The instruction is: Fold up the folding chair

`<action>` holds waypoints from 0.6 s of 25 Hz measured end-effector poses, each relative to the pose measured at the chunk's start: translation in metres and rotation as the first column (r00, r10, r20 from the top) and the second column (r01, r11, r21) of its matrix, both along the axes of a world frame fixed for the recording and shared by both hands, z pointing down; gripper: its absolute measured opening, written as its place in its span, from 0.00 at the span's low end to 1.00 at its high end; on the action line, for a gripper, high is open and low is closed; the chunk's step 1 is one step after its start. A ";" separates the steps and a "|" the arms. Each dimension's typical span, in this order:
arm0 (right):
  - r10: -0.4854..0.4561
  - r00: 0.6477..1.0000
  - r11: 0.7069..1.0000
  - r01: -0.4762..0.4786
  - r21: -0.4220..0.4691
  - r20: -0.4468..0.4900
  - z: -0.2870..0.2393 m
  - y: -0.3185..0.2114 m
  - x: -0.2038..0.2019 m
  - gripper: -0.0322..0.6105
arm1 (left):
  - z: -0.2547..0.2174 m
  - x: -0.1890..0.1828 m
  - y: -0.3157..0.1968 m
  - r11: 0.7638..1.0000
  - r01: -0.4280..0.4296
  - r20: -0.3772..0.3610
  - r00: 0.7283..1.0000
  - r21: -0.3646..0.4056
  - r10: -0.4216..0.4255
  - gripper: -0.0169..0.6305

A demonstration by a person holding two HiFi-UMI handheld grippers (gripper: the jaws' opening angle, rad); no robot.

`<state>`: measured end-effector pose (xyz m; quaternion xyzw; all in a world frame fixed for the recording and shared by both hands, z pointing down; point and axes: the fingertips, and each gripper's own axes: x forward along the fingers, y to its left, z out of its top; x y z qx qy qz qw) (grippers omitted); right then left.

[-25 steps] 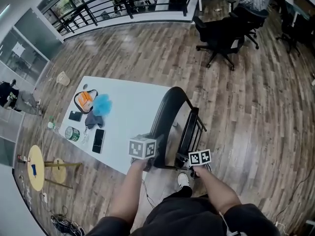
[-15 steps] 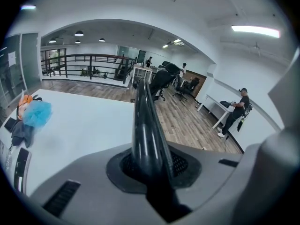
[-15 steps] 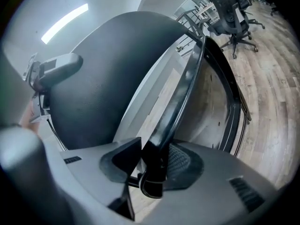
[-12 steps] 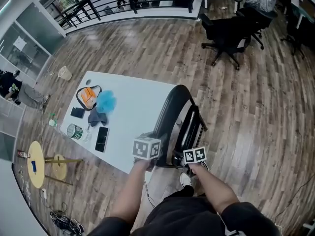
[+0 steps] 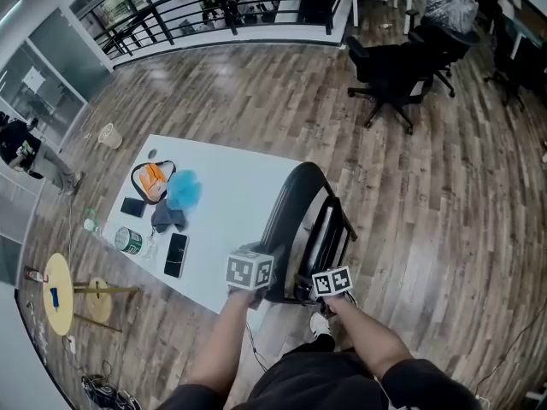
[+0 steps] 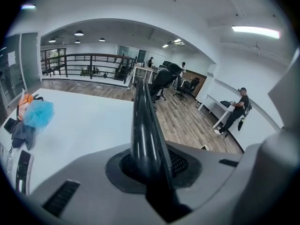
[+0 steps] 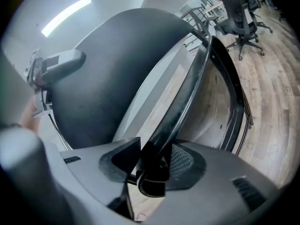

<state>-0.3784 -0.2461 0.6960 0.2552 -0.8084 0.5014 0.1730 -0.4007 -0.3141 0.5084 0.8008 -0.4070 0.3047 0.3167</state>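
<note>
The black folding chair [image 5: 295, 207] stands on the floor against the white table's near corner, its two panels close together and nearly upright. My left gripper [image 5: 265, 289] is shut on the thin edge of the curved backrest [image 6: 146, 125], which runs up between its jaws. Shut on the edge of the seat panel [image 7: 190, 97], my right gripper [image 5: 314, 294] sits just right of the left one. In the right gripper view the broad backrest [image 7: 112, 74] fills the left, with the left gripper [image 7: 58, 62] at its far side. The chair's metal frame [image 7: 236, 97] shows behind the seat.
The white table [image 5: 226, 203] carries an orange pouch [image 5: 149, 180], a blue puff [image 5: 181, 188], a phone [image 5: 174, 254] and a can [image 5: 127, 240]. Black office chairs [image 5: 393, 71] stand on the wood floor beyond. A round yellow stool [image 5: 55, 290] is at the left. A person [image 6: 236, 109] stands far right.
The right gripper has slid a little left, closer to the left gripper, with the seat panel still in it. Both grips hold as before.
</note>
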 end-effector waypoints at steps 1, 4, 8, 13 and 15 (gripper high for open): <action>-0.022 1.000 1.000 0.022 0.016 -0.009 0.000 0.000 0.001 0.29 | -0.001 0.000 -0.002 1.000 0.001 0.006 1.000 0.009 -0.001 0.15; -0.009 0.999 0.998 0.012 0.063 -0.044 -0.003 -0.001 0.012 0.37 | -0.016 -0.007 -0.005 0.994 0.035 0.046 0.998 0.100 -0.040 0.30; 0.105 0.993 0.979 -0.092 0.179 -0.063 -0.040 -0.007 0.046 0.38 | -0.042 -0.034 0.004 0.958 0.080 0.079 0.991 0.276 -0.106 0.45; 0.211 0.976 0.909 -0.176 0.378 -0.053 -0.112 0.002 0.098 0.38 | -0.074 -0.038 0.026 0.913 0.074 0.092 0.988 0.400 -0.121 0.45; 0.243 0.969 0.857 -0.193 0.479 -0.044 -0.145 0.008 0.117 0.38 | -0.093 -0.027 0.031 0.881 0.080 0.063 0.990 0.466 -0.123 0.44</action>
